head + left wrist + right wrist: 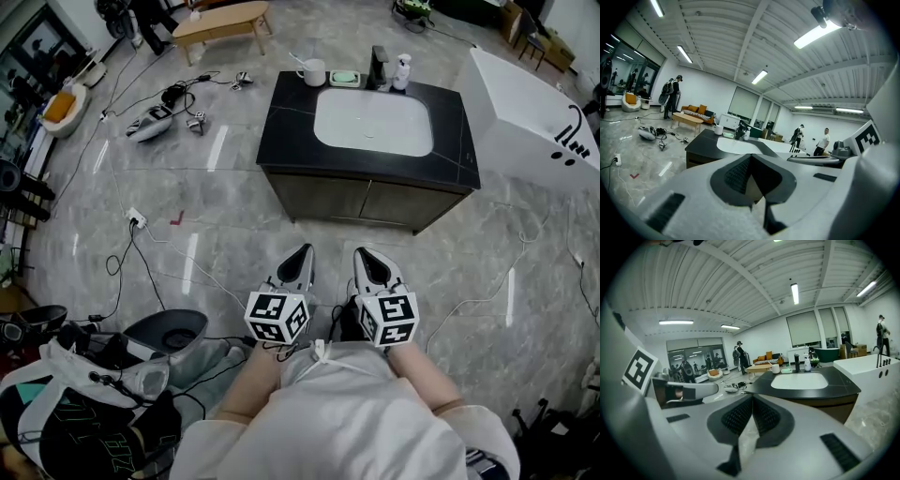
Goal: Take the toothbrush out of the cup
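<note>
A white cup (313, 72) stands at the back left corner of the black vanity top (291, 108), with a thin white toothbrush (298, 61) leaning out of it to the left. The cup (718, 129) also shows small and far off in the left gripper view, and the cup (775, 368) likewise in the right gripper view. My left gripper (299, 265) and right gripper (374, 264) are held side by side low over the floor, well short of the vanity's front. Both have their jaws shut with nothing between them, as the left gripper (751, 157) and right gripper (753, 399) show close up.
A white sink (373, 122), a green soap dish (344, 79), a black faucet (378, 67) and a white pump bottle (401, 73) share the vanity top. A white bathtub (525, 117) stands to the right. Cables (141, 239) and bags (84, 384) lie on the floor at left.
</note>
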A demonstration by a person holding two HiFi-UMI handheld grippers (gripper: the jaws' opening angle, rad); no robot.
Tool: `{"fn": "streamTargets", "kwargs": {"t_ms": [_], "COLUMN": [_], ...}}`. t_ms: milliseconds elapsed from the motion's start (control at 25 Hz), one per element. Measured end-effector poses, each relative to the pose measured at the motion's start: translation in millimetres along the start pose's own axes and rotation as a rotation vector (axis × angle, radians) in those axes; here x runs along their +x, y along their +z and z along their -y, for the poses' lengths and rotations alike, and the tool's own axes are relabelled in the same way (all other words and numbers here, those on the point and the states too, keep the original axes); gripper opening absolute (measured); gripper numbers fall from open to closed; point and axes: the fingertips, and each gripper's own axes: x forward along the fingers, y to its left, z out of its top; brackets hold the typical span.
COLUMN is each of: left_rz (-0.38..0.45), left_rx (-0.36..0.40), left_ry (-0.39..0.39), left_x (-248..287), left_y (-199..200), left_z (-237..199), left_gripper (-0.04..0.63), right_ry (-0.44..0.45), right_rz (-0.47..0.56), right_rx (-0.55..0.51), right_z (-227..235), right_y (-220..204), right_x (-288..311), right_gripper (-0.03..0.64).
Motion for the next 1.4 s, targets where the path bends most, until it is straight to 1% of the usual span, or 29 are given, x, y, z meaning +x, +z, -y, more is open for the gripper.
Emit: {"fn": "streamTargets", "kwargs": {"t_ms": [200, 400, 520, 720, 920, 1120, 1400], "left_rz": [0.008, 0.026, 0.026, 0.008, 0.007, 0.014, 0.000], "left_rx": [-0.015, 0.007, 0.011, 0.005, 0.002, -0.007, -0.023], "left_ry": [0.024, 0.035, 0.039, 0.051, 0.066, 0.059, 0.036], "left_x": [71, 133, 161, 190, 220, 257, 314], "left_y": [30, 52, 60, 67, 81, 101, 141], "left_z": [-5, 0, -2, -10, -33, -65, -127], "left_gripper": [0.018, 0.018, 0.018, 0.018, 0.019, 0.020, 0.020], "right_ry": [0.009, 0.029, 0.037, 0.055, 0.067, 0.058, 0.007], "right_rz": [-0.009, 0.000, 0.002, -0.019, -0.033, -0.043, -0.064], "right_rx": [0.000, -0.008, -0.007, 0.004, 0.003, -0.006, 0.006], "right_z": [58, 110, 131, 150, 161, 171, 182], "right_y": [37, 65, 77, 85, 94, 109, 137], "right_x": [43, 78, 97, 122, 156, 199, 271], "right_gripper": [0.028, 0.028, 0.028, 0.028, 0.028, 0.028, 0.028]}}
